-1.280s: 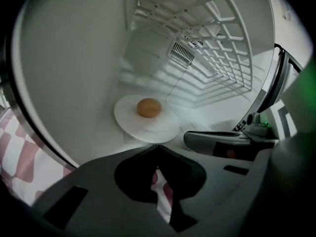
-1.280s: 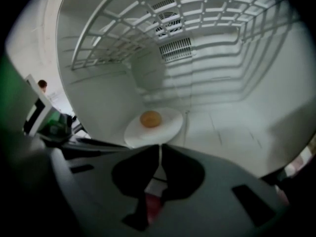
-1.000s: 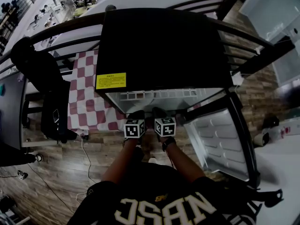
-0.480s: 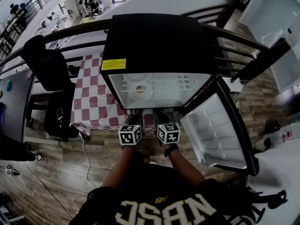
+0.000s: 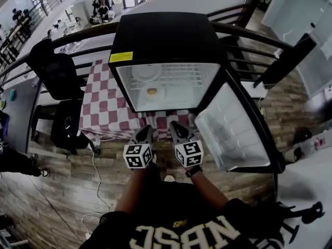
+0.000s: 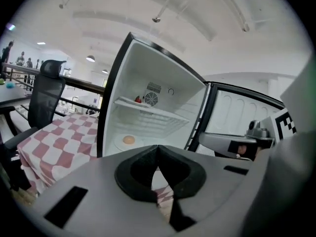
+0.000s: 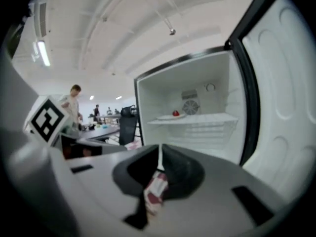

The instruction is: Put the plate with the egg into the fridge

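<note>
The small black fridge [image 5: 166, 35] stands open. On its floor lies the white plate with the egg [image 5: 151, 92]; the left gripper view shows this plate [image 6: 127, 140] low inside. A second plate [image 5: 146, 72] with a small red thing [image 7: 175, 113] rests on the wire shelf above. My left gripper [image 5: 147, 131] and right gripper [image 5: 173, 125] hang side by side just outside the fridge's front, clear of both plates. Both are shut with nothing between the jaws, as the left gripper [image 6: 157, 149] and right gripper [image 7: 160, 149] show in their own views.
The fridge door [image 5: 233, 134] is swung open to the right. A table with a red-and-white checked cloth [image 5: 101, 113] stands left of the fridge, with a black office chair [image 5: 54, 77] beside it. A dark railing [image 5: 259, 40] runs behind. Persons stand far off.
Both grippers have drawn back from the fridge mouth and risen toward me. The fridge's inside, hidden a second ago, now shows with the egg plate on its floor.
</note>
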